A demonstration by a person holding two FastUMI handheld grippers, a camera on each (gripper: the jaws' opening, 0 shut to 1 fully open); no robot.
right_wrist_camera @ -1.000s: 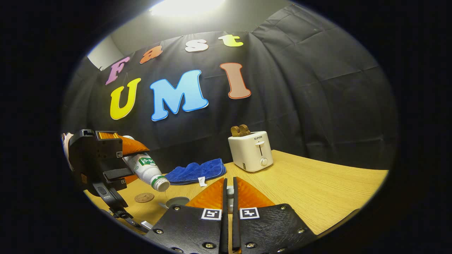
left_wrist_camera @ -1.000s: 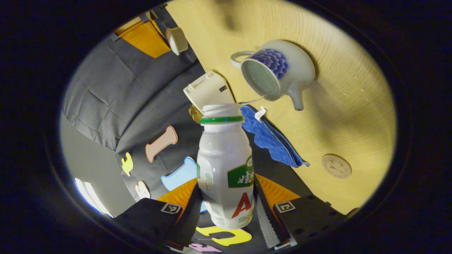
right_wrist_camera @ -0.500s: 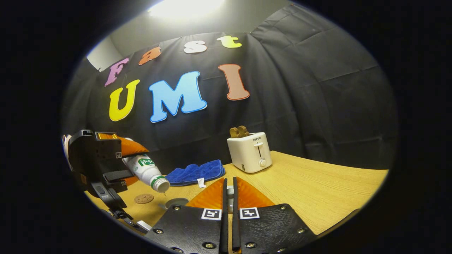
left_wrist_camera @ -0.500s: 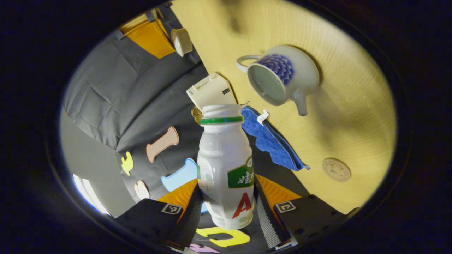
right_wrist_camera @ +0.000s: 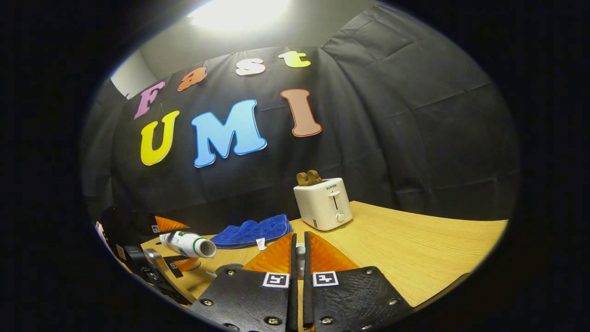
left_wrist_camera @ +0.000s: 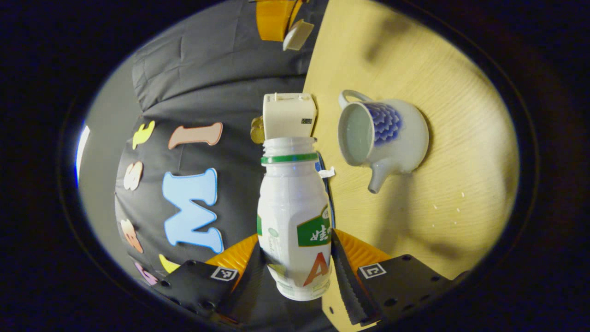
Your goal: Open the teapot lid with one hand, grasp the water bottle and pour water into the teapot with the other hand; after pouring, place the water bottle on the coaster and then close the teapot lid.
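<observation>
My left gripper (left_wrist_camera: pixel 297 258) is shut on a white plastic water bottle (left_wrist_camera: pixel 294 216) with a green neck ring and no cap. In the right gripper view that bottle (right_wrist_camera: pixel 189 244) lies almost level in the left gripper (right_wrist_camera: pixel 177 244), mouth pointing right. The white teapot (left_wrist_camera: pixel 385 136) with a blue flower stands lidless on the wooden table, right of the bottle's mouth. Only its rim (right_wrist_camera: pixel 229 267) peeks out left of my right fingers. My right gripper (right_wrist_camera: pixel 299 240) is shut on the knob of the teapot lid (right_wrist_camera: pixel 300 256). The lid (left_wrist_camera: pixel 297 35) hangs high over the table.
A white toaster (right_wrist_camera: pixel 322 203) with toast in it stands at the back of the table (right_wrist_camera: pixel 415 258), with a folded blue cloth (right_wrist_camera: pixel 253 230) to its left. The toaster (left_wrist_camera: pixel 288 115) sits just beyond the bottle's mouth. Open tabletop lies to the right.
The bottle has swung back from its downward pouring tilt to nearly level and dropped lower, left of the teapot. The right gripper with the lid has barely moved.
</observation>
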